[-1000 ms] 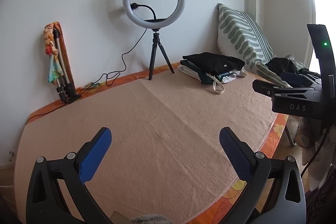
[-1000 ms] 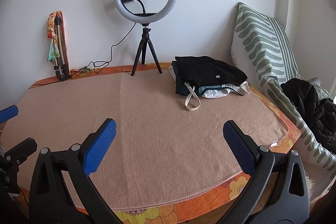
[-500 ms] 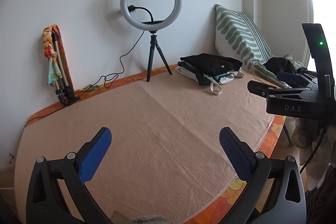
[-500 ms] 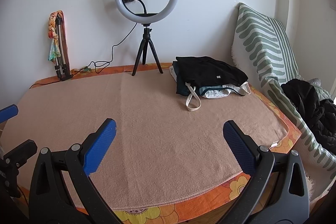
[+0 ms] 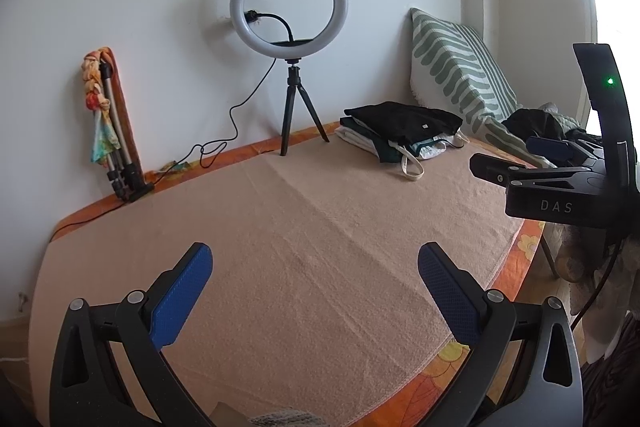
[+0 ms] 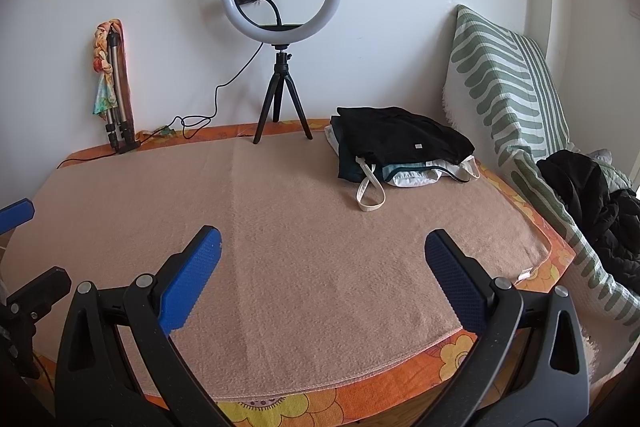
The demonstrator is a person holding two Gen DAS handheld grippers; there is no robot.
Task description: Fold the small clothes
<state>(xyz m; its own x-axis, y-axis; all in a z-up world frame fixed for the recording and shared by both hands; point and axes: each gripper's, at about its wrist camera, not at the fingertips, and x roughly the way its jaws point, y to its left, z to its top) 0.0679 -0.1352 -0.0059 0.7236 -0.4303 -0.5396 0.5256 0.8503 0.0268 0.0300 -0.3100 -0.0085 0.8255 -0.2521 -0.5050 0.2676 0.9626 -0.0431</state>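
A stack of folded clothes (image 6: 400, 147) with a black garment on top lies at the far right of the beige blanket (image 6: 300, 247); the left wrist view shows the same stack (image 5: 400, 131). A heap of dark unfolded clothes (image 6: 592, 203) rests on the striped cover to the right. My left gripper (image 5: 314, 267) hovers open over the blanket's near edge, nothing between its blue pads. My right gripper (image 6: 322, 255) is open and empty too, over the front of the blanket. The right gripper's body (image 5: 560, 187) shows at the right of the left wrist view.
A ring light on a small tripod (image 6: 280, 27) stands at the back by the wall, its cable trailing left. A folded tripod wrapped in a colourful scarf (image 6: 114, 91) leans at the back left. A green-striped pillow (image 6: 504, 83) stands at the back right.
The left wrist view has shifted slightly, with the ring light and the stack of clothes sitting a little lower and further left in its frame. Both grippers stay open and empty.
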